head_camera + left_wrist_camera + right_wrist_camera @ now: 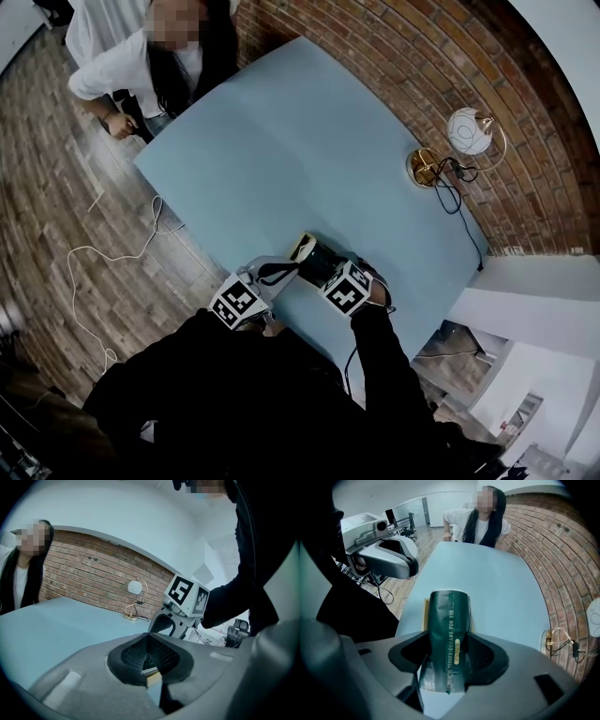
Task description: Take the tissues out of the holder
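The dark green tissue pack is clamped between the 2 jaws of the right hand-held gripper, low in the middle of the head view. Its far end is over the pale wooden holder; whether it is clear of the holder I cannot tell. The left hand-held gripper is just beside the holder, jaw tips closed together. A sliver of pale wood shows under them; whether they nip it I cannot tell. Holder and pack sit at the near edge of a bare pale blue worktop. At its right edge, 1 globe lamp stands against a brick wall. A person sits at the upper left. A white cable trails over the wooden floor on the left.
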